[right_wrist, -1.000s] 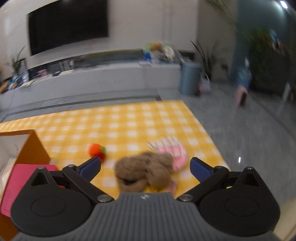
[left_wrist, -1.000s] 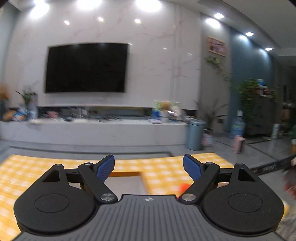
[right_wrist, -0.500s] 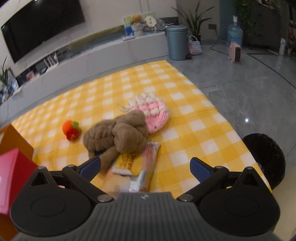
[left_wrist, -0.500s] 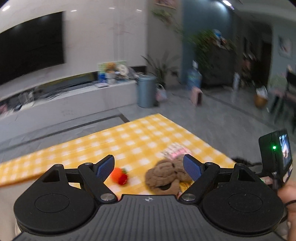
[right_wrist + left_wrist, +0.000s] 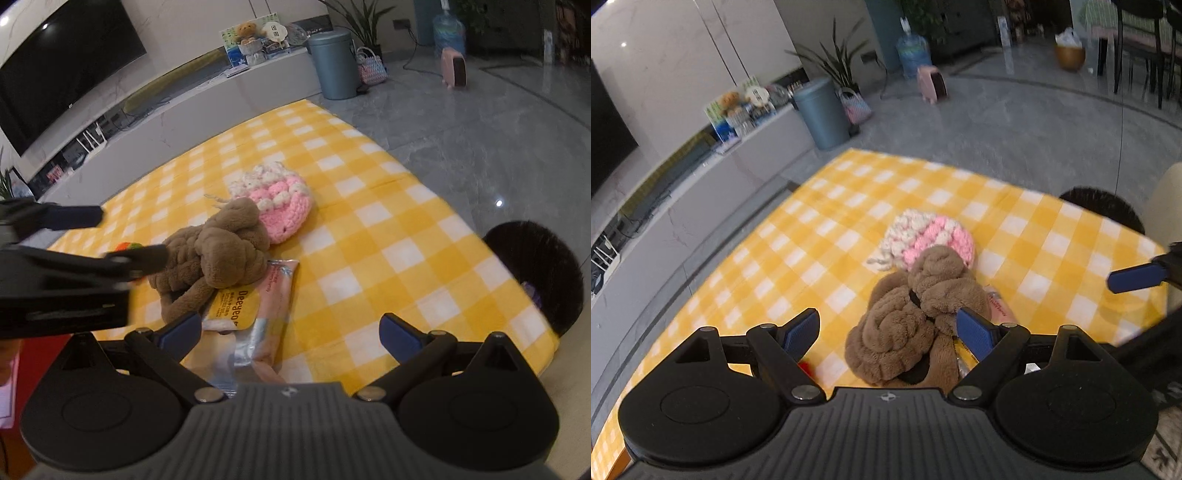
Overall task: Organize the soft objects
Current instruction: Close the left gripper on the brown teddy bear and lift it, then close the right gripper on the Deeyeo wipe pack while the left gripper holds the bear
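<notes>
Left wrist view: your left hand-held gripper [image 5: 888, 330], jaws apart and empty, faces the brown plush [image 5: 916, 314] on the bench [image 5: 831, 206]; it looks light and squashy, so pinch its thick middle roll

A yellow label on the snack packet [image 5: 255, 314] reads "Deeyeo".

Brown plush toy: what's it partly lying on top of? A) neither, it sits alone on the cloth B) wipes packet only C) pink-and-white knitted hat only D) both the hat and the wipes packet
D: in the right wrist view the brown plush toy overlaps the edge of the pink-and-white knitted hat and covers the near end of the wipes packet.
</notes>
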The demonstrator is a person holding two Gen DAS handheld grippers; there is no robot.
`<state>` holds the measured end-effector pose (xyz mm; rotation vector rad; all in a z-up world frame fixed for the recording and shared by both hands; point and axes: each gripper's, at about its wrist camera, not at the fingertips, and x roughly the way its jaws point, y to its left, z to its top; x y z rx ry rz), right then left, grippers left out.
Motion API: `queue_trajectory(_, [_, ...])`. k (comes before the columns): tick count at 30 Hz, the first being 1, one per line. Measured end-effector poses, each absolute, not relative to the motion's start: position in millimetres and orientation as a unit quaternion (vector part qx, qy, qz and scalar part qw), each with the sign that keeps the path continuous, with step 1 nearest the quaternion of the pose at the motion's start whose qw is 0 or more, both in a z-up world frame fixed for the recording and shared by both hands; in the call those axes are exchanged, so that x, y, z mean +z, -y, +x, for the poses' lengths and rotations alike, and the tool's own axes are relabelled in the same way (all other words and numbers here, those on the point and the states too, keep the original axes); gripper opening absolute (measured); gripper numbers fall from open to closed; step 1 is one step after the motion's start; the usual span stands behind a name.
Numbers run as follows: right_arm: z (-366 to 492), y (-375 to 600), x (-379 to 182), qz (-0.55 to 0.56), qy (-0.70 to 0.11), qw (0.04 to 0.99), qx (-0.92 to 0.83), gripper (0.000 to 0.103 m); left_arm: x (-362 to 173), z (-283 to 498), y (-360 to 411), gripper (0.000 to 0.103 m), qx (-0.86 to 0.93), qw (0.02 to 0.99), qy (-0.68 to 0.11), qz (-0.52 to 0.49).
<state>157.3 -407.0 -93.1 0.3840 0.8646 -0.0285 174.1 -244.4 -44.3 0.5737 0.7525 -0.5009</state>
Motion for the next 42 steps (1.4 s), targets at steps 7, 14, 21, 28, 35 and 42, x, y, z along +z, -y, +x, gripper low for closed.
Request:
queue_trajectory(7, [159.7,410.2,-98.1,0.171,-0.43,0.885,-0.047,0.101,-75.0,203.0,258.0,0.098,-0.248,0.848,-0.39,0.261])
queue_trajectory(14, [161.9,413.4,-102.3,0.184,-0.431,0.883,-0.033,0.101,-89.3,225.5,266.7,0.103,-0.283,0.832,-0.421,0.225])
queue_trajectory(21, [159.8,416.2,-102.1,0.198,-0.428,0.881,-0.031,0.101,-99.2,236.7,268.2,0.103,-0.342,0.808,-0.422,0.226])
queue_trajectory(28, [159.7,416.7,-102.0,0.201,-0.428,0.88,-0.032,0.101,-104.2,251.3,263.9,0.101,-0.346,0.794,-0.465,0.185])
queue_trajectory(35, [159.4,416.3,-100.6,0.198,-0.423,0.884,-0.029,0.101,-96.6,236.6,269.1,0.082,-0.353,0.79,-0.444,0.234])
queue_trajectory(42, [162.8,415.1,-102.6,0.194,-0.424,0.884,-0.02,0.101,-84.9,220.1,267.8,0.077,-0.318,0.797,-0.436,0.272])
